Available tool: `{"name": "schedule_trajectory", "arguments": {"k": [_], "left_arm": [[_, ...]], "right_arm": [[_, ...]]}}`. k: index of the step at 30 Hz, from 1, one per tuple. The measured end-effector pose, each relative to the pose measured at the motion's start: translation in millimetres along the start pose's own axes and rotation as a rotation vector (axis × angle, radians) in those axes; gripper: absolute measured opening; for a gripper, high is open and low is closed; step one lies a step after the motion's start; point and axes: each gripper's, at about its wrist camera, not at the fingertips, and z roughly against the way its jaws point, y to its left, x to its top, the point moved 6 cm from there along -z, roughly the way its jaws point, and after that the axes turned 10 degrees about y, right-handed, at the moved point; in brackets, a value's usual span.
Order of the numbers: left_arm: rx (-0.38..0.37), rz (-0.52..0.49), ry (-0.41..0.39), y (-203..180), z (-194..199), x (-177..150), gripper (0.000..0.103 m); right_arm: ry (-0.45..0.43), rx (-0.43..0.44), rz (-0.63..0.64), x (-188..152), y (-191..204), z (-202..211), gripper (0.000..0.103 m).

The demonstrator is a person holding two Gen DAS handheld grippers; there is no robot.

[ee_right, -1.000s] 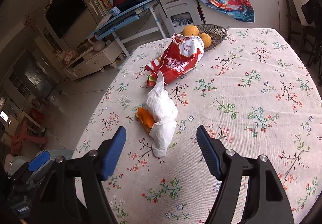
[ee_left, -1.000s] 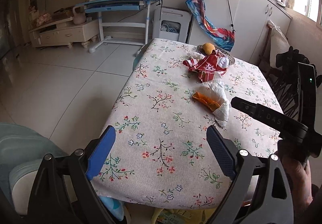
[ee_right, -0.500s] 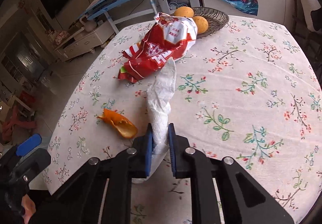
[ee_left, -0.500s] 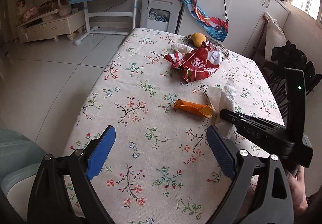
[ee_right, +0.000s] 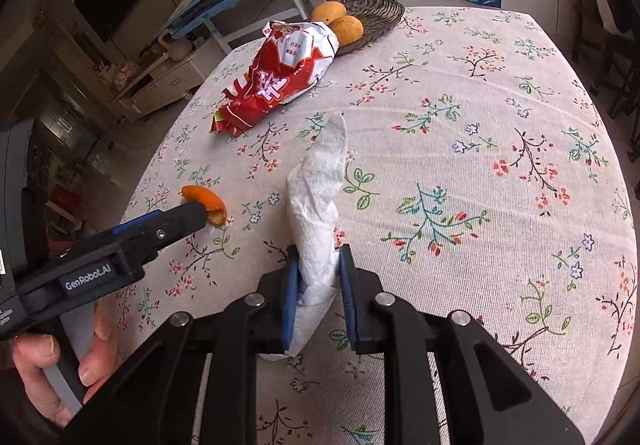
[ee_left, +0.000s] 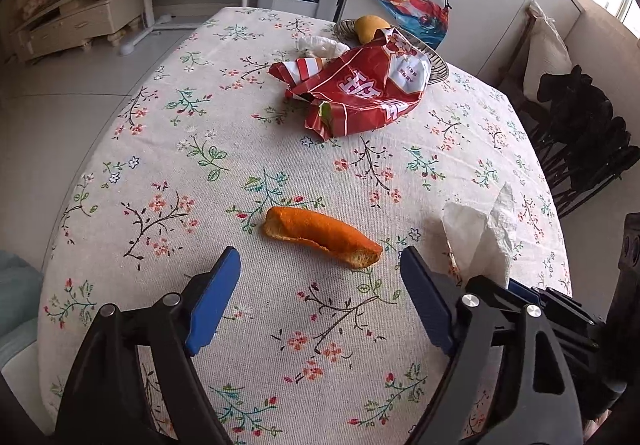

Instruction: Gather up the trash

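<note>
An orange peel [ee_left: 320, 231] lies on the floral tablecloth [ee_left: 160, 165], just ahead of my left gripper [ee_left: 319, 257]. Its jaws are wide and closing, with the peel's near edge level with the fingertips and no pad touching it. My right gripper [ee_right: 319, 251] pinches the lower end of a white tissue [ee_right: 320, 181], whose top stands up from the cloth; its jaws are easing open slightly. From the left wrist view the tissue [ee_left: 480, 237] rises to the right of the peel. A crumpled red snack bag [ee_left: 360, 93] lies farther back. A hand grips the left tool.
A woven basket [ee_right: 380, 13] holding two yellow fruits sits at the table's far end behind the red bag [ee_right: 276, 85]. Another crumpled white tissue [ee_left: 320, 45] lies beside it. Dark chairs stand to the right; a desk and cabinets stand beyond the table.
My right gripper closed on the tissue and drew it off the peel toward the near right. My left gripper moved forward over the table and down to the peel, its jaws narrowing a little.
</note>
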Motion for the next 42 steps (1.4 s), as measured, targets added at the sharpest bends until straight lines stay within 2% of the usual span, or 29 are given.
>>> {"name": "schedule_trajectory", "arguments": {"k": [4,8,9,11,15,17,20,22,26,30,37,42], "left_arm": [[0.061,0.000,-0.012,-5.5,-9.8,6.4,0.079],[0.110,-0.003,-0.029,-9.1,-14.7,15.1,0.078],[0.121,-0.017,-0.035,-9.1,-14.7,16.5,0.076],[0.141,-0.076,-0.043,-12.4,-15.0,17.8,0.063],[0.091,-0.250,-0.037,-22.0,-13.1,13.4,0.051],[0.021,-0.331,-0.030,-26.3,-10.4,8.6,0.042],[-0.039,-0.392,0.003,-24.5,-5.6,2.2,0.025],[-0.073,-0.406,0.023,-20.2,-1.3,-2.5,0.021],[-0.067,-0.395,0.032,-10.1,4.1,-8.5,0.021],[-0.015,-0.361,0.029,-2.2,7.2,-11.5,0.023],[0.025,-0.300,-0.020,14.1,29.0,-16.9,0.049],[0.001,-0.223,0.018,20.7,30.2,-29.6,0.051]], "right_arm": [[0.003,0.021,0.007,-0.5,4.1,-0.7,0.029],[0.004,0.034,0.011,0.0,5.0,-1.5,0.029],[0.004,0.035,0.013,-0.3,4.8,-1.2,0.029],[0.004,0.032,0.021,-0.9,5.2,-0.9,0.029],[0.007,0.037,0.023,-1.8,5.1,-0.6,0.029],[0.009,0.049,0.013,-2.1,4.0,-0.4,0.031],[0.012,0.066,-0.001,-2.3,3.7,-0.1,0.032],[0.014,0.067,-0.001,-2.9,5.0,-0.1,0.032],[0.016,0.065,0.006,-3.8,8.1,-0.8,0.034],[0.011,0.046,0.025,-4.3,11.4,-1.3,0.039],[0.000,0.009,0.062,-4.4,17.8,-3.6,0.048],[-0.003,-0.001,0.069,-3.9,20.9,-5.3,0.052]]}}
